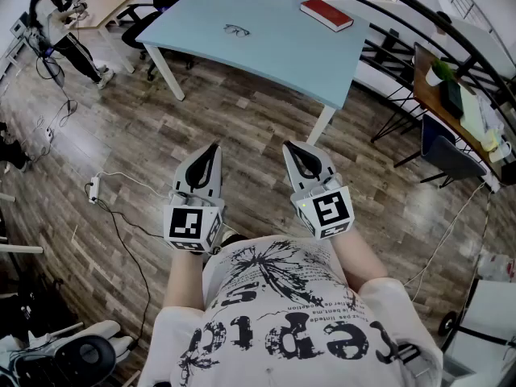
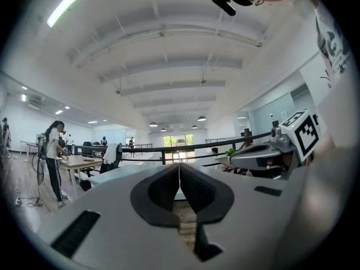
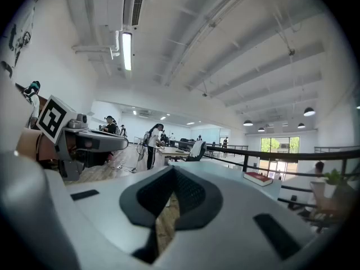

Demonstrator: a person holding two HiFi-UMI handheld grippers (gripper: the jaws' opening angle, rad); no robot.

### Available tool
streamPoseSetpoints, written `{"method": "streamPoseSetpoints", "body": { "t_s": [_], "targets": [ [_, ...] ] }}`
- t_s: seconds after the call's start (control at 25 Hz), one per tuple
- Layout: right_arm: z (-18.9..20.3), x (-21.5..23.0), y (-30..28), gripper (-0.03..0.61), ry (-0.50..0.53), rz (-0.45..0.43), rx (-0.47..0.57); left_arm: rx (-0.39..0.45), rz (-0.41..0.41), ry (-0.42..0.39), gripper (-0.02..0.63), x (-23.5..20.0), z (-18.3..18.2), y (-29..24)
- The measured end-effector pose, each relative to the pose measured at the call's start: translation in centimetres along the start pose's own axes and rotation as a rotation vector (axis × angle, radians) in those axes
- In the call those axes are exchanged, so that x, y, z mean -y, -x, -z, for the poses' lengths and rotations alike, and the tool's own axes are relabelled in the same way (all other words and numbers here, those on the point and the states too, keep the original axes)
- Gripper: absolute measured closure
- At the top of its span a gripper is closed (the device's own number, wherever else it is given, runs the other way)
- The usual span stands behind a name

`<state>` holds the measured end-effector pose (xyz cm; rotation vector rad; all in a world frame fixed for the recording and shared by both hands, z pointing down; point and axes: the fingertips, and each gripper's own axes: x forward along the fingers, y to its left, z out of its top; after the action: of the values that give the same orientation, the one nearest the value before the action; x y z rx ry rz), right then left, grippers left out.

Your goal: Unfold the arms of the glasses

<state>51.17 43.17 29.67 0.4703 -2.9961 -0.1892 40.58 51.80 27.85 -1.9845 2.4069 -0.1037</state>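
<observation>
A pair of dark-framed glasses (image 1: 236, 30) lies folded on the pale blue table (image 1: 266, 47), far ahead of me. Both grippers hang close to my body, well short of the table and over the wooden floor. My left gripper (image 1: 213, 147) is shut with nothing in it, its tips meeting in the left gripper view (image 2: 179, 166). My right gripper (image 1: 288, 147) is also shut and empty, pads together in the right gripper view (image 3: 173, 169). Each gripper shows in the other's view, the right gripper (image 2: 264, 153) and the left gripper (image 3: 90, 139).
A red book (image 1: 326, 14) lies at the table's far right corner. A black railing (image 1: 435, 22) runs behind the table, with a desk and chair (image 1: 447, 156) to the right. Cables and a power strip (image 1: 93, 189) lie on the floor at left. A person (image 1: 60, 22) stands at a far desk.
</observation>
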Motion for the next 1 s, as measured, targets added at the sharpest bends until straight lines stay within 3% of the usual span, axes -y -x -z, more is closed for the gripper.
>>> {"method": "streamPoseSetpoints", "body": {
  "t_s": [0.64, 1.0],
  "targets": [
    [3.2, 1.9, -2.8, 0.568, -0.073, -0.02, -0.066, -0.056, 0.006, 0.014, 0.594, -0.7, 2.3, -3.0],
    [5.0, 2.5, -10.8, 0.568, -0.075, -0.013, -0.107, -0.083, 0.004, 0.044, 0.594, -7.5, 5.0, -7.5]
  ]
}}
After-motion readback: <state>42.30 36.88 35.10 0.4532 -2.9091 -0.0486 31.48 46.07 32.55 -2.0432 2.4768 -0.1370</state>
